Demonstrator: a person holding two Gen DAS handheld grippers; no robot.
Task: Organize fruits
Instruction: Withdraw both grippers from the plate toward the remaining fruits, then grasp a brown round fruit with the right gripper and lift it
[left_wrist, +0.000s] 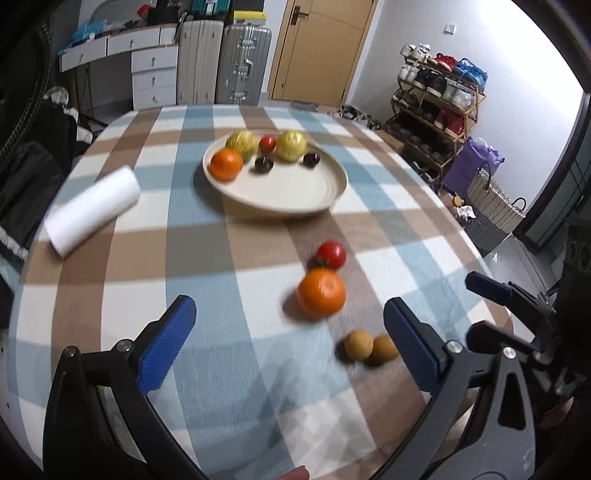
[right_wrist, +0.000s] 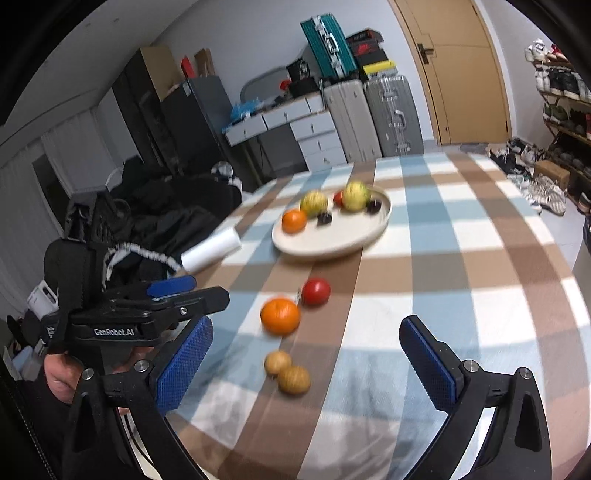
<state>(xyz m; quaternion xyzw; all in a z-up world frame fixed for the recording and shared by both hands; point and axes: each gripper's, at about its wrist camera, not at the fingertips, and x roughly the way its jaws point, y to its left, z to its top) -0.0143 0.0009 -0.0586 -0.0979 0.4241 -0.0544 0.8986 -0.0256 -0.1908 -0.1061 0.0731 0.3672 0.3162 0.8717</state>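
A cream plate (left_wrist: 295, 192) (right_wrist: 332, 243) sits mid-table and holds an orange, two yellow-green fruits, a small tomato and two dark fruits. On the cloth nearer me lie a red tomato (left_wrist: 331, 254) (right_wrist: 316, 291), an orange (left_wrist: 321, 293) (right_wrist: 280, 316) and two small brown fruits (left_wrist: 359, 344) (right_wrist: 288, 371). My left gripper (left_wrist: 290, 325) is open and empty, above the cloth just short of the orange. My right gripper (right_wrist: 306, 354) is open and empty, with the brown fruits between its fingers' line of sight. The right gripper also shows in the left wrist view (left_wrist: 480, 306).
A white paper roll (left_wrist: 92, 210) (right_wrist: 210, 251) lies at the table's left side. The checked tablecloth (left_wrist: 184, 280) covers the round table. A shoe rack (left_wrist: 439, 103), baskets, suitcases and drawers stand beyond the table.
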